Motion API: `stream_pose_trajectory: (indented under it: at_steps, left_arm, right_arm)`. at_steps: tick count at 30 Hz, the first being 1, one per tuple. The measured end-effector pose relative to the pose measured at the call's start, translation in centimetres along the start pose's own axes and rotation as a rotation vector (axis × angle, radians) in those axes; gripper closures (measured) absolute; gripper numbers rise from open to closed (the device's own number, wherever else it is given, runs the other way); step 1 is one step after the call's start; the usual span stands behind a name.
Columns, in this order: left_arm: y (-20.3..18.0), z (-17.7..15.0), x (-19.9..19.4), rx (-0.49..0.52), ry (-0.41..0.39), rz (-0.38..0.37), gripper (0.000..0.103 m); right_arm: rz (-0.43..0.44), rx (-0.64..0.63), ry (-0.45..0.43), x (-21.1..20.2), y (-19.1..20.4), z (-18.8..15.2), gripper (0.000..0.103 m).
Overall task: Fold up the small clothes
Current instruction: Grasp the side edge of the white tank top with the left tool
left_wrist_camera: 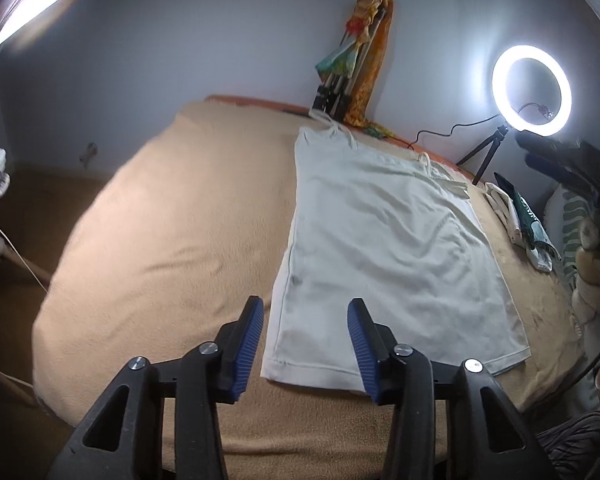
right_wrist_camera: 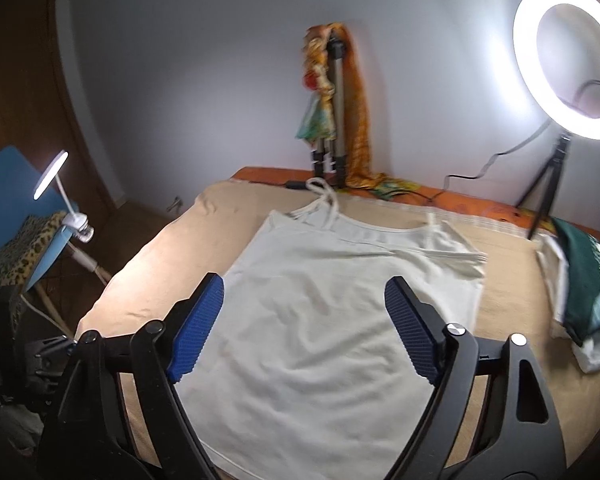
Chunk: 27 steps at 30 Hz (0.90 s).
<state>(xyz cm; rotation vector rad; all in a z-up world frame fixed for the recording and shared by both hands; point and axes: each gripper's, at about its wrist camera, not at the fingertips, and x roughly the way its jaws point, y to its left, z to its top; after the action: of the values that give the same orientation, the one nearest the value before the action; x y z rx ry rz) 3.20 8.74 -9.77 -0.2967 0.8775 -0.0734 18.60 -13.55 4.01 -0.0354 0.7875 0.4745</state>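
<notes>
Lying flat and spread out on a tan blanket (left_wrist_camera: 160, 220), a white strappy top (left_wrist_camera: 380, 248) is seen filling the centre and lower right of the left wrist view, its straps toward the wall at the upper centre and its hem toward the bottom. The left gripper (left_wrist_camera: 306, 310) is held over the hem's lower left corner; its jaws stand partly apart, with that corner seen between them, and no cloth is pinched. In the right wrist view the top (right_wrist_camera: 320, 320) fills the centre and bottom of the frame. The right gripper (right_wrist_camera: 304, 284) is poised over the middle of the garment, jaws spread wide, nothing gripped. Folded dark green and white clothes (right_wrist_camera: 580, 292) are seen at the right edge, apart from the top.
</notes>
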Motion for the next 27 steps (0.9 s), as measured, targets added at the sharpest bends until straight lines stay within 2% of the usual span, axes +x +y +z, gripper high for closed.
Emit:
stream_pose_trajectory:
  at_steps: [6, 15, 20, 24, 27]
  left_arm:
    - [0.2, -1.1, 2.7, 0.005, 0.087, -0.019, 0.064]
    - [2.5, -1.0, 4.5, -0.059, 0.130, -0.011, 0.064]
    - [3.0, -1.3, 5.7, -0.088, 0.174, -0.052, 0.073]
    - [3.2, -1.2, 5.8, -0.084, 0.172, -0.062, 0.077]
    - [3.5, -1.0, 6.1, -0.100, 0.174, -0.083, 0.085]
  right_arm:
    - [0.088, -0.004, 0.079, 6.1, 2.0, 2.9, 0.023]
    - [0.138, 0.033, 0.221, 15.7, 3.8, 5.0, 0.033]
    - [0.147, 0.077, 0.302, 20.9, 4.1, 5.3, 0.042]
    - [0.134, 0.086, 0.344, 24.5, 4.4, 5.6, 0.045]
    - [0.113, 0.089, 0.381, 27.2, 4.7, 5.8, 0.048]
